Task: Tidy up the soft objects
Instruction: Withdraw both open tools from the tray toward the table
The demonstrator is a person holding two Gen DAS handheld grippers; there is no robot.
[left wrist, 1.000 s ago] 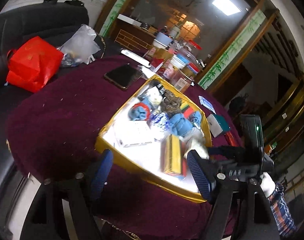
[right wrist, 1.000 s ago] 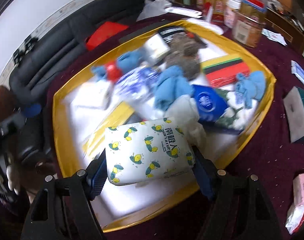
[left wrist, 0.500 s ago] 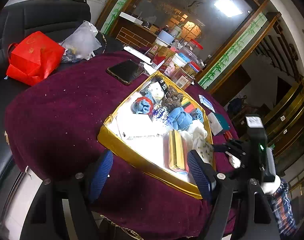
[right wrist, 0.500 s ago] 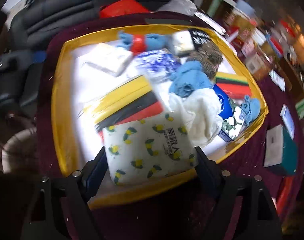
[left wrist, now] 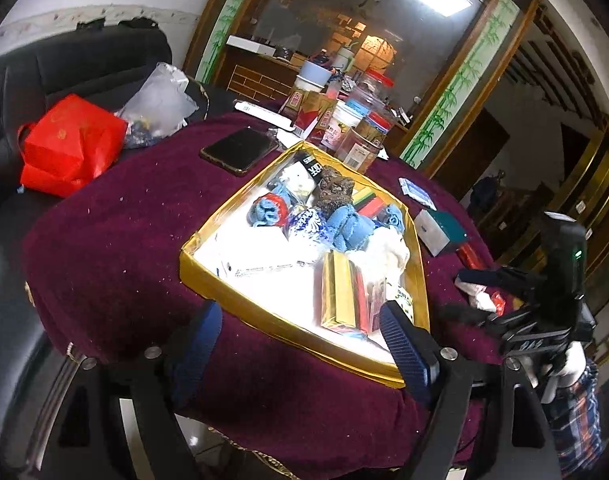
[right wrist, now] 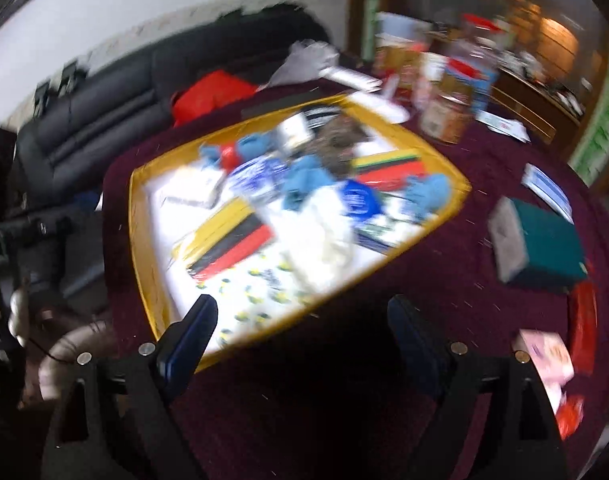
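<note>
- Right tongs (right wrist: 300, 336) are opening with nothing between them; left tongs (left wrist: 304, 340) are opening too, also empty.
- Tissue pack (right wrist: 256, 288) lies in the tray's (right wrist: 138, 240) near corner: light, squashy, likely best pinched across its short sides.
- Blue cloths (left wrist: 350, 226) farther back look limp.

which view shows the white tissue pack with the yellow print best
The right wrist view, though blurred: the tissue pack lies face up in the near corner of the gold tray, most of its printed top visible. The left wrist view shows only a sliver of it behind the left claw's finger.
</note>
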